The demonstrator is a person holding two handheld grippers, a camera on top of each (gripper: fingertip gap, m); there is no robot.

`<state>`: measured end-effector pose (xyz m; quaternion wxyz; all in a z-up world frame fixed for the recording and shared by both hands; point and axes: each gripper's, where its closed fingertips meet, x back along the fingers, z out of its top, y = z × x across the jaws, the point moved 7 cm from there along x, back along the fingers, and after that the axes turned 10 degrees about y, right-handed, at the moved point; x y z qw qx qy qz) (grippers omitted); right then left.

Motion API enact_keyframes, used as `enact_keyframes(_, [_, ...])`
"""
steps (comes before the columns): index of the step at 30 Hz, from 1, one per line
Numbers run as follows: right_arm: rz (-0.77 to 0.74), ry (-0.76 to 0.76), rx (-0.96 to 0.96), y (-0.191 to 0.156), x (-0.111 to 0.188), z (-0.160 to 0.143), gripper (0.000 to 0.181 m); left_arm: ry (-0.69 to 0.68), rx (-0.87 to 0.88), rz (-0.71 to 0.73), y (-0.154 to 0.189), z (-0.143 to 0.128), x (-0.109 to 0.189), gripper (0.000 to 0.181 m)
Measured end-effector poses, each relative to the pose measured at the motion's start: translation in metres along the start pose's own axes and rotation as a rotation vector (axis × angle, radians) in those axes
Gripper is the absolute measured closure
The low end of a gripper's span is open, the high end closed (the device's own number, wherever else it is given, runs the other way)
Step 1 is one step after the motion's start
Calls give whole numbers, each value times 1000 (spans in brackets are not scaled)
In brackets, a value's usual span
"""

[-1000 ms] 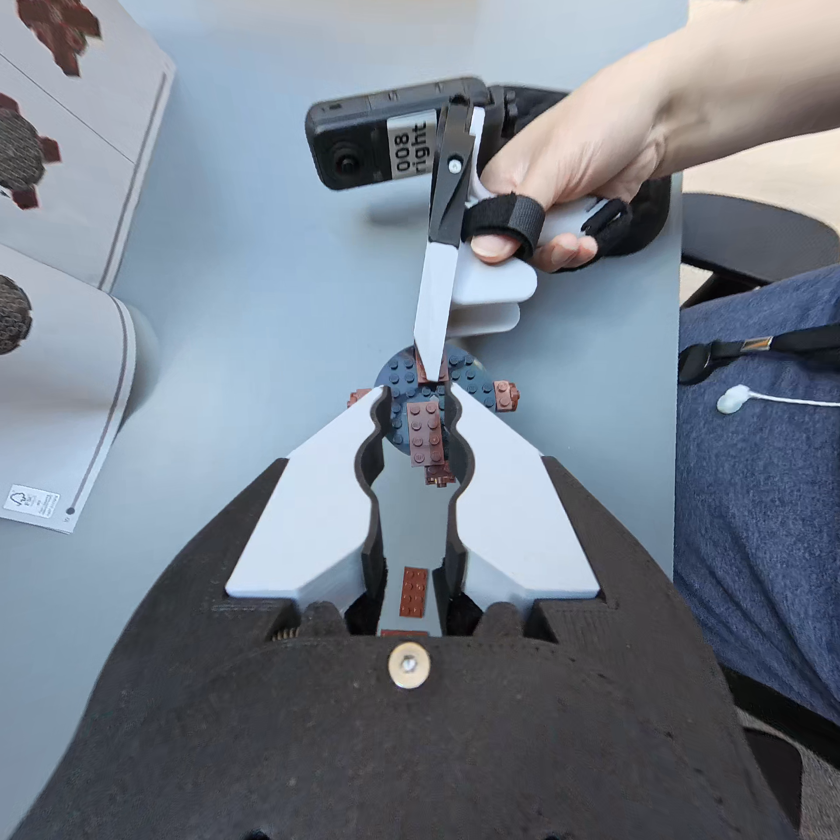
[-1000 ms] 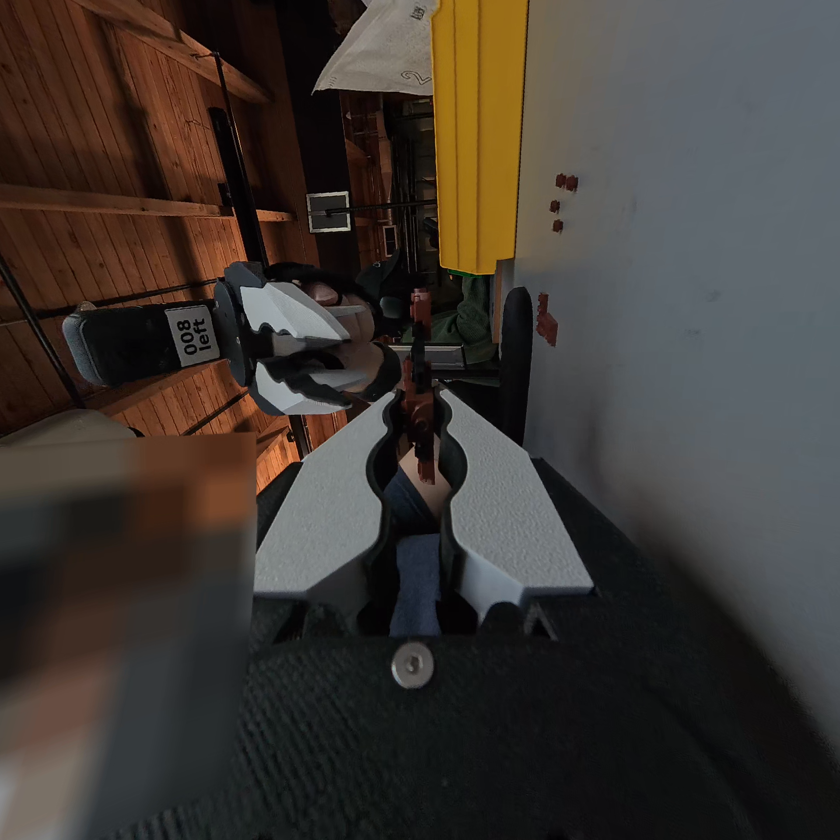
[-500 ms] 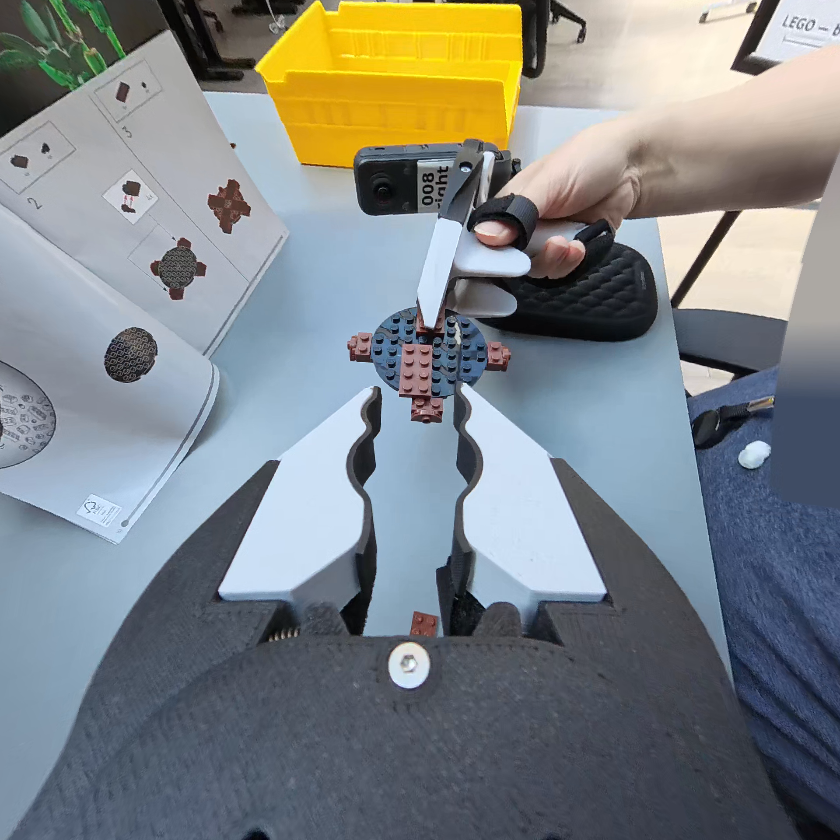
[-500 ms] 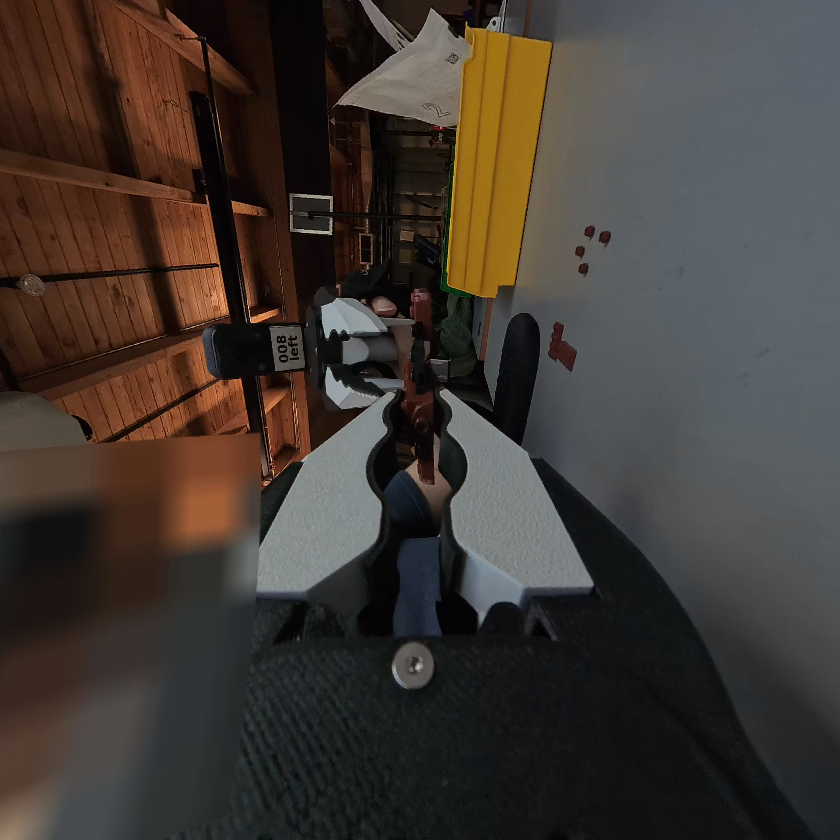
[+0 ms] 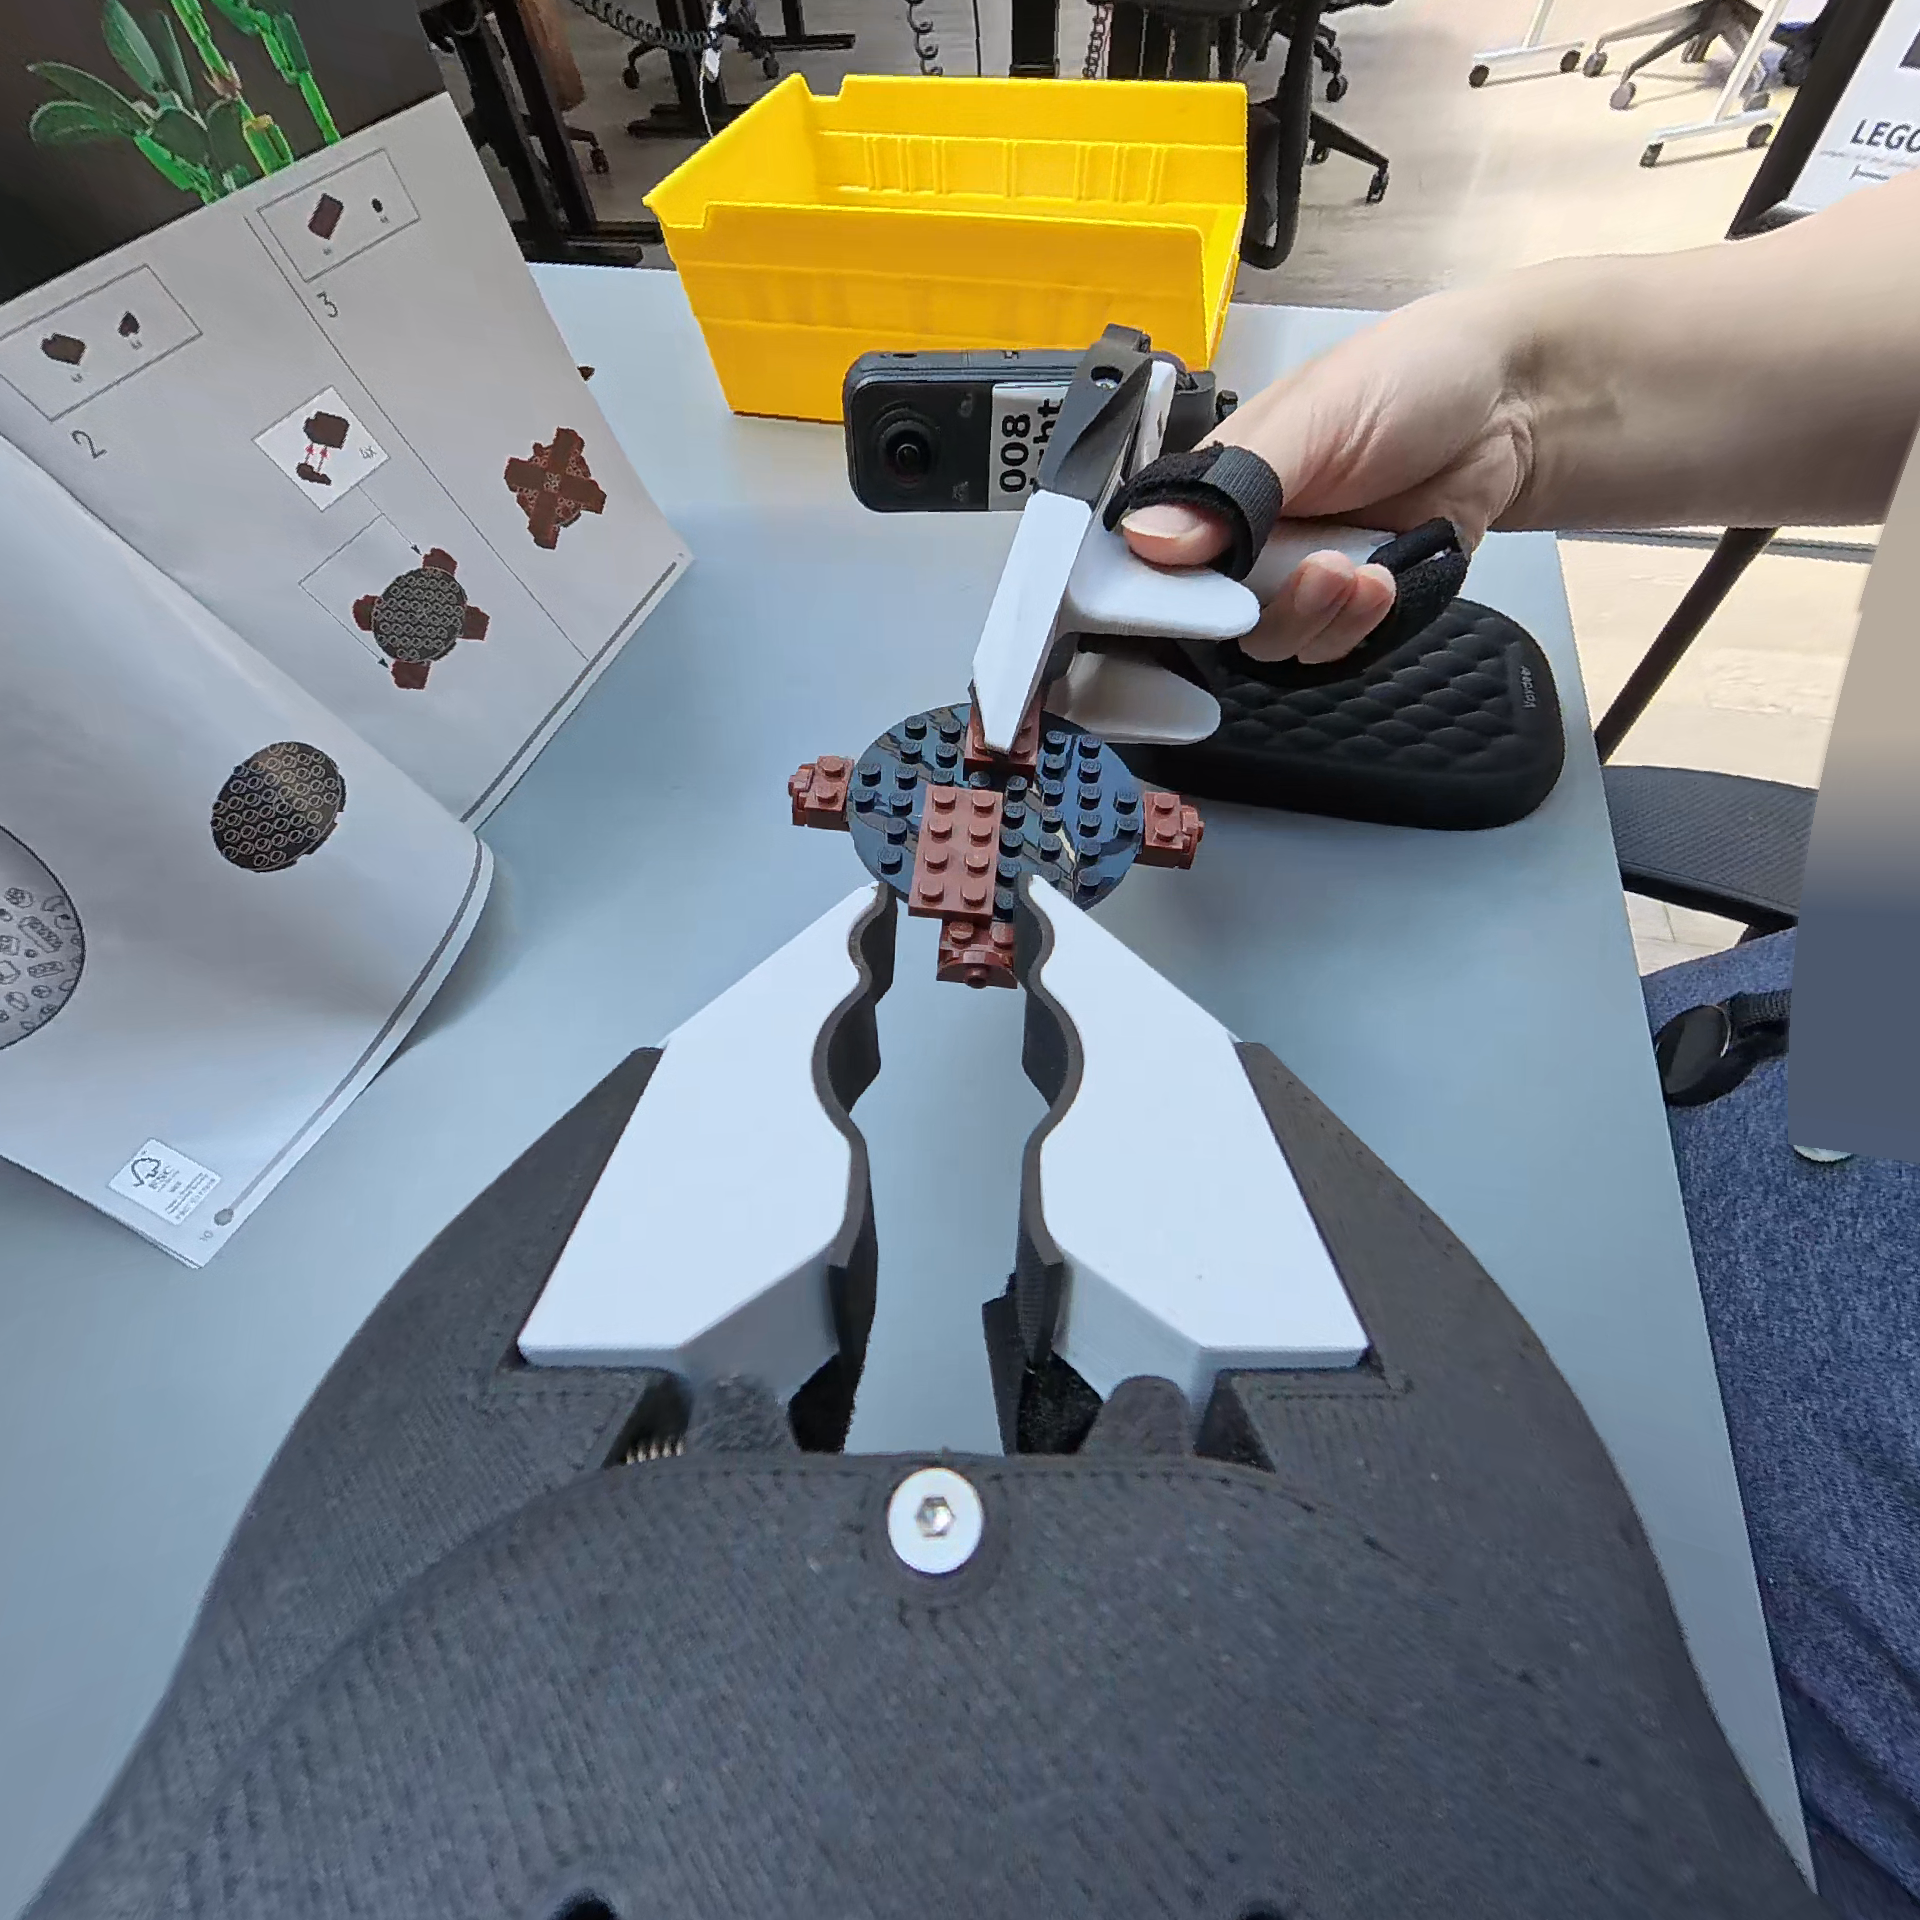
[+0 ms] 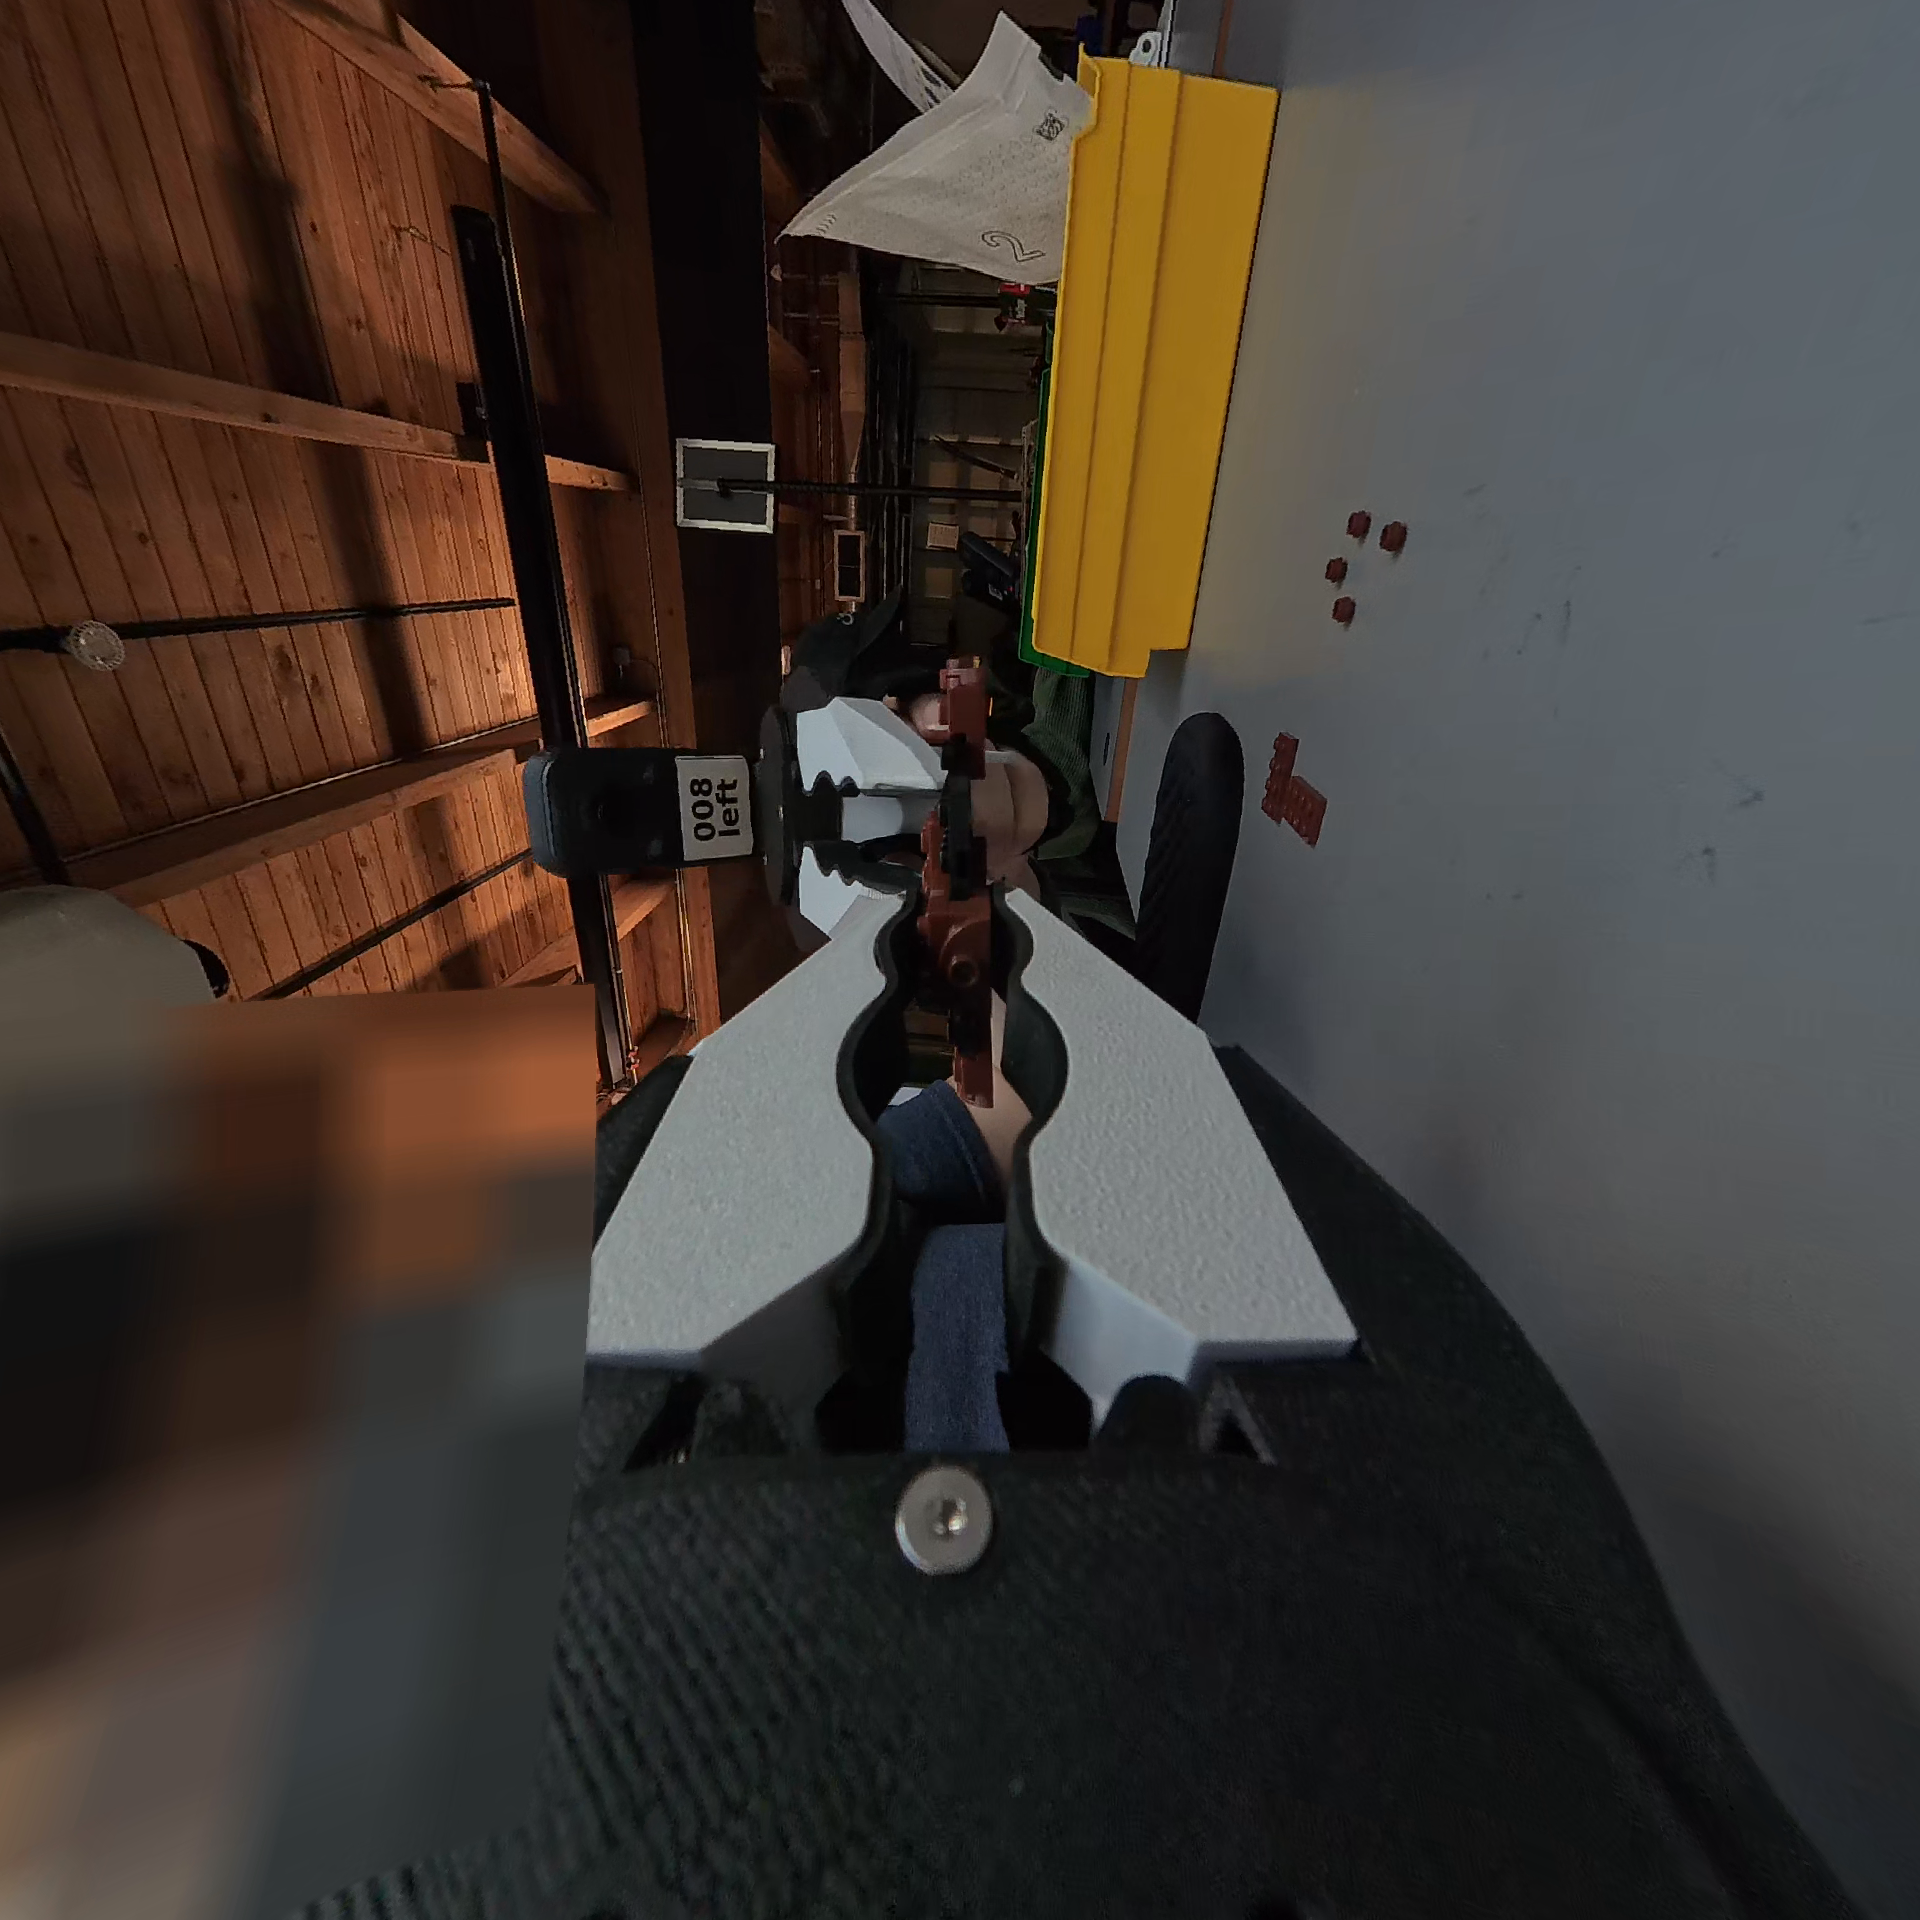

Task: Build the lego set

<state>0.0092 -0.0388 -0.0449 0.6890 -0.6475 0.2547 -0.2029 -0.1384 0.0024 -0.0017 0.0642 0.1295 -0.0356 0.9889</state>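
Note:
The Lego build (image 5: 992,821) is a round dark-blue plate with a reddish-brown cross of plates on top and brown tabs sticking out at its rim. My right gripper (image 5: 1003,740) is shut on its far edge and holds it tilted above the grey table (image 5: 1351,1039). In the right wrist view the build (image 6: 961,935) stands edge-on between the shut right gripper (image 6: 956,925). My left gripper (image 5: 958,902) is open and empty. Its tips sit either side of the near brown tab (image 5: 977,961) without clamping it.
An open instruction booklet (image 5: 312,623) lies at the left. A yellow bin (image 5: 956,260) stands at the back, a black quilted pad (image 5: 1403,727) at the right. Small loose brown pieces (image 6: 1361,566) and a brown plate (image 6: 1294,800) lie on the table. A person's jeans (image 5: 1818,1351) are past the right edge.
My left gripper has drawn back from the build, which it was closed around before, and now looks down the table. My right gripper still holds the build and has lifted it slightly.

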Motion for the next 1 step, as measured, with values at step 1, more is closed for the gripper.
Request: enact_keyframes(1, [1, -1, 1, 0, 0, 0, 171, -4, -2, -5, 0, 0, -1, 163])
